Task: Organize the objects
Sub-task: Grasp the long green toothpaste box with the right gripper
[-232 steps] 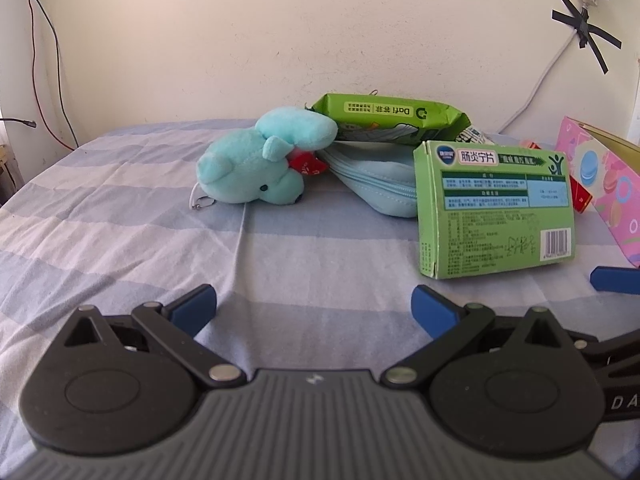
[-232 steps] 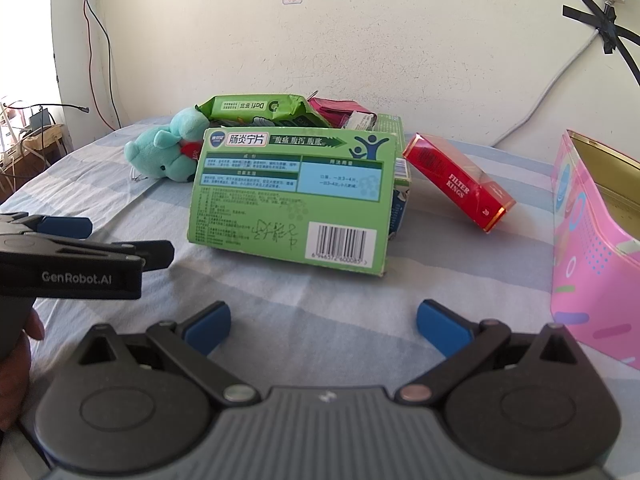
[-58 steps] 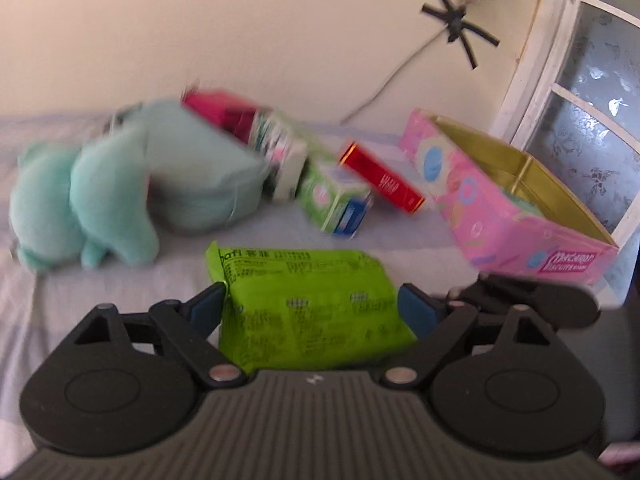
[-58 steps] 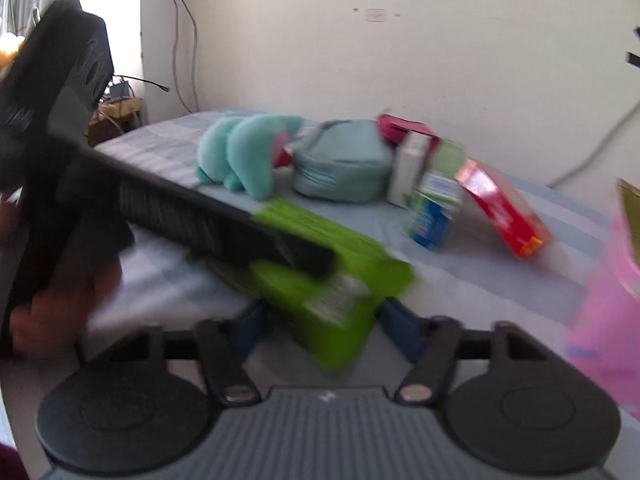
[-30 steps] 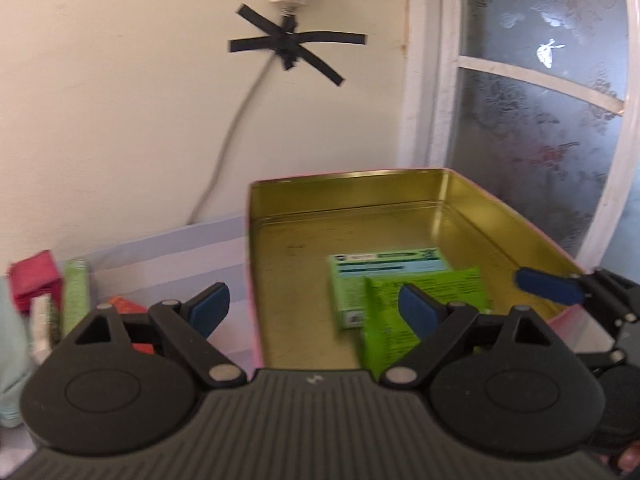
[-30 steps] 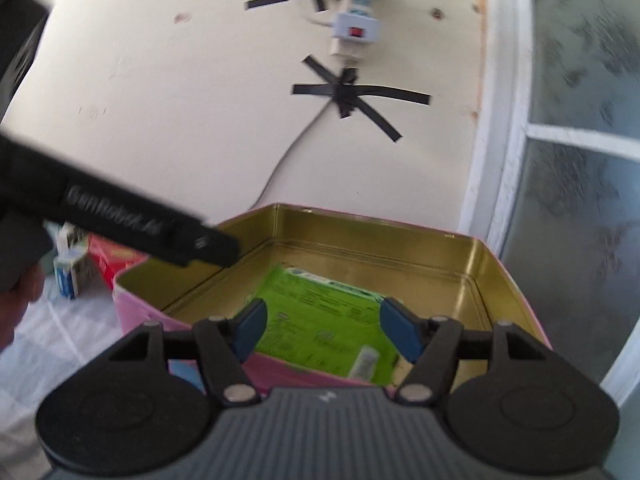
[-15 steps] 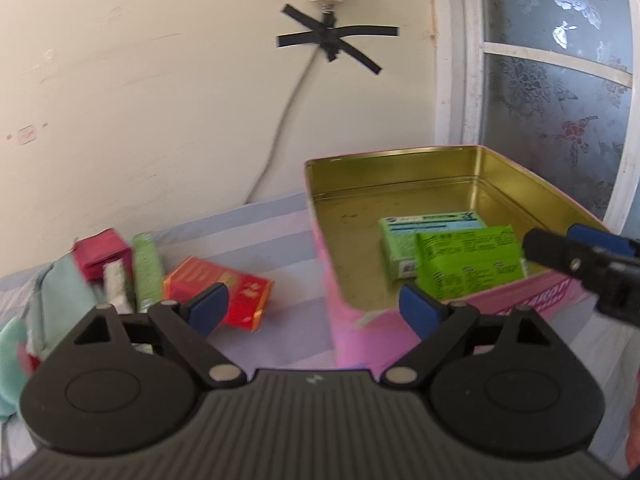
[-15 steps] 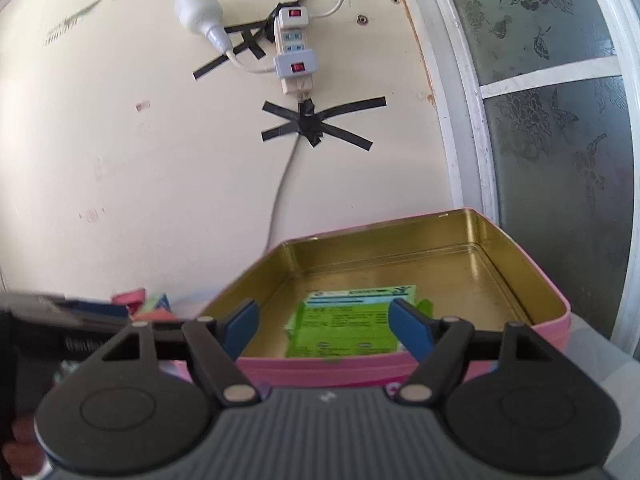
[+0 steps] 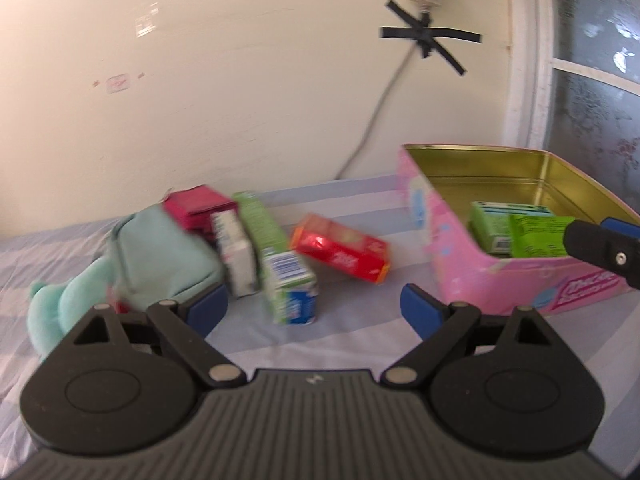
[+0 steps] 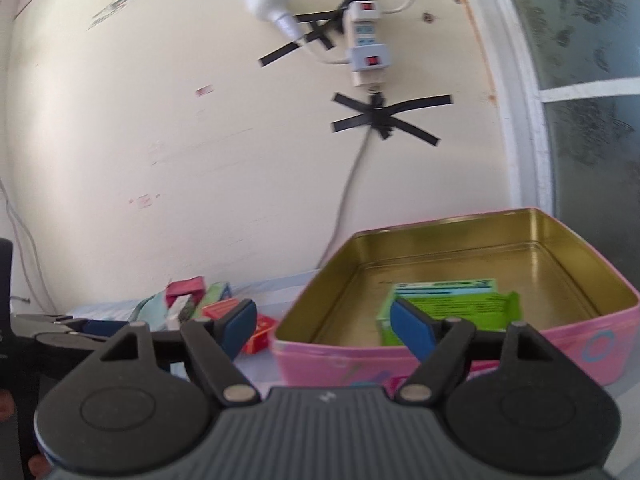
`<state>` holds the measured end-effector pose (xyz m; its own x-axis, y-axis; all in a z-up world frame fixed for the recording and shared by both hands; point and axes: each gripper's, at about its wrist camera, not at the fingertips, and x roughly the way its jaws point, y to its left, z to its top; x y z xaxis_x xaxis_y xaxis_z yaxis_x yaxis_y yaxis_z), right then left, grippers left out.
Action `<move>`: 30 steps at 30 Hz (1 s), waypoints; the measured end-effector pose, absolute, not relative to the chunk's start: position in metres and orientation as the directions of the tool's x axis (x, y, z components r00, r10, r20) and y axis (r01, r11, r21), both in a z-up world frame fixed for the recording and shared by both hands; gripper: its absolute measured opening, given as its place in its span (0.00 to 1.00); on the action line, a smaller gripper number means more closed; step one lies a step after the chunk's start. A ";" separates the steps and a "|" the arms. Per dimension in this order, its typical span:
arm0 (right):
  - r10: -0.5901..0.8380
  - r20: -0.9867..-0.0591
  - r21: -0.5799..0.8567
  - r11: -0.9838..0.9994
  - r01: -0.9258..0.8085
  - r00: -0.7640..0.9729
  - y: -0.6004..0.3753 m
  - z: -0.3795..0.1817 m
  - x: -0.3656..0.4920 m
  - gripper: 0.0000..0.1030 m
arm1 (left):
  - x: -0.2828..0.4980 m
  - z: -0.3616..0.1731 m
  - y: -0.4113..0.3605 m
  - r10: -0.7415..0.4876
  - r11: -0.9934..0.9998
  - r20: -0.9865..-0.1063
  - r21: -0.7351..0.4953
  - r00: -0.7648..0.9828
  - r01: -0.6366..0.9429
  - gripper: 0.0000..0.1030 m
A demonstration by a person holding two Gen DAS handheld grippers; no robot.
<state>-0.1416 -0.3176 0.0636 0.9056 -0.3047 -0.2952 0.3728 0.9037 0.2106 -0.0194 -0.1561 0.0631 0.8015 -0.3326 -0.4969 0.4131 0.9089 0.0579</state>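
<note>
Left gripper (image 9: 314, 306) jaws opening, nothing between them, right gripper (image 10: 323, 322) spread and empty, pink tin (image 9: 460, 264) at the bed's right edge, green box (image 10: 444, 290) and green packet (image 9: 538, 236) inside, remaining items, somewhat blurred, clustered near the wall: red box (image 9: 340, 248), teal pouch (image 9: 160, 256).

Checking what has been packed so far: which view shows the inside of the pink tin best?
The right wrist view: it looks down into the pink tin, showing its gold floor and the two green packs. The left wrist view shows the tin side-on, the right hand-held gripper covering part of it.
</note>
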 end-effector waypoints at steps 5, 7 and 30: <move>-0.267 -0.310 0.180 0.926 0.332 0.912 -0.293 0.059 -0.123 0.75 | -0.013 0.058 -0.130 -0.290 0.930 -0.498 0.056 0.818 0.364 0.92; -0.252 -0.316 0.164 0.935 0.314 0.915 -0.283 0.057 -0.115 0.75 | -0.010 0.054 -0.120 -0.271 0.938 -0.498 0.058 0.824 0.343 0.93; -0.140 -0.514 -0.046 0.990 0.136 0.846 -0.215 0.004 0.029 0.73 | 0.031 0.014 -0.019 -0.162 0.983 -0.542 -0.161 0.824 0.088 0.93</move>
<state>0.0288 -0.2152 0.0040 0.8464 -0.1405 -0.5137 0.1365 0.9896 -0.0458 0.0310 -0.0185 0.0142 0.8243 -0.1624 -0.5423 0.0880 0.9831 -0.1606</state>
